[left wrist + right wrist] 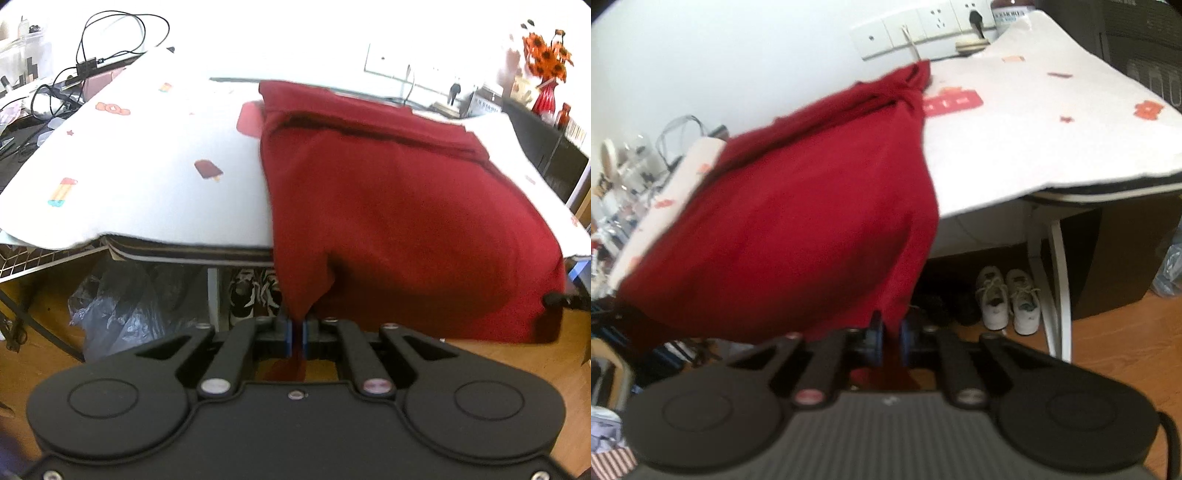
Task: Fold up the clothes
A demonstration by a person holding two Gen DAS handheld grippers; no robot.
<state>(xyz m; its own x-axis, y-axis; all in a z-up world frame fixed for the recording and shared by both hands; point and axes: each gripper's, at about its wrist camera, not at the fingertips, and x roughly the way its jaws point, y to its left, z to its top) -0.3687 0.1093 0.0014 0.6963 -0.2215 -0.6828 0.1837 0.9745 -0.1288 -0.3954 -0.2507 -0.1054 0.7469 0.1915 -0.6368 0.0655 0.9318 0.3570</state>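
Over the near edge of the bench (155, 206) hangs the red garment (388, 206), its far part lying in folds on the white printed cover while the near part drapes off the edge toward the floor. Left tongs (296, 338) are closed on the garment's lower left corner, red cloth pinched between the blue pads; right tongs (891, 341) are likewise clamped on the lower right corner, the cloth bunched between them. Between the two grips the hem sags below the bench edge.

My judgement is that the main risk lies in those small corner bites: only a narrow pinch of fabric sits in each pair, so a quick pull away from the bench could slip one corner free and let that side drop. Uneven pulling could also drag the whole garment off the bench edge, or skew the fold already formed at the far side. The loose cover might shift with the cloth, too
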